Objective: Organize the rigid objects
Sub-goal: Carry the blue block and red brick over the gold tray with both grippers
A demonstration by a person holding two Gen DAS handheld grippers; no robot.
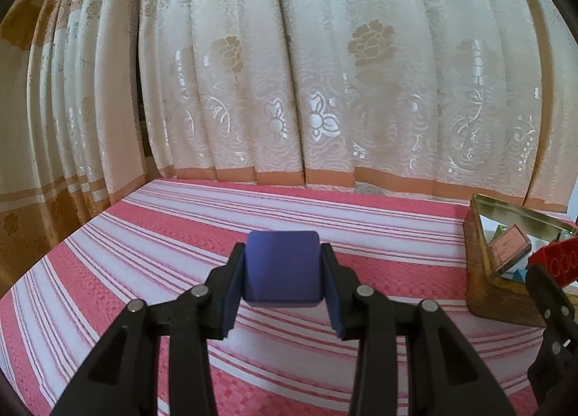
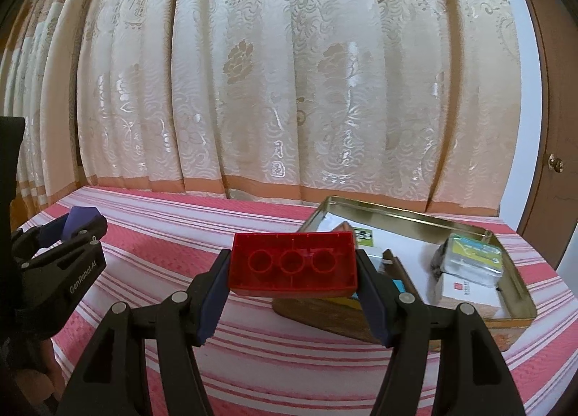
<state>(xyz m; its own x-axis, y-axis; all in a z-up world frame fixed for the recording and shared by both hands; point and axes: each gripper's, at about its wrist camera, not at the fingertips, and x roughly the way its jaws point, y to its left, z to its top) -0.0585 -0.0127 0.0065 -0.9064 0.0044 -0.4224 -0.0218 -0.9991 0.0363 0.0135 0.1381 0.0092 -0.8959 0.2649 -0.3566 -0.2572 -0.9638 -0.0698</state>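
Step in hand, as I read it: carry phase, both tools loaded and held above the striped pink-and-white cloth (image 2: 274,362) (counter or bed under it, can't tell which), w/ the open metal tin (image 2: 520,293) as the likely drop spot. Left tool (image 1: 283,268) is clamped on a blue cube (image 1: 281,268), pads pressing its two side faces, cube clear of the cloth. Right tool (image 2: 292,273) is clamped on a red building brick (image 2: 292,266), hollow underside w/ three round tubes facing the camera, gripped by its short ends. In the right wrist view the tin sits just behind and to the right of the brick, near the curtain (image 2: 289,73); in the left wrist view it's at the far right edge, well apart from the cube. Next move prob calls for: bring the brick over the tin's rim, find a bare patch on its white floor, lower, then spread the jaws; the cube has farther to go and the two tools are close, so take turns to avoid a knock. Count: 2 tools, 1 blue cube, 1 red brick, 1 tin. Inside the tin: a wrapped pack w/ green-yellow label (image 2: 469,257), a white card box (image 2: 466,291) under it, plus a few flat cards or boxes partly hidden by the brick, no. unclear.
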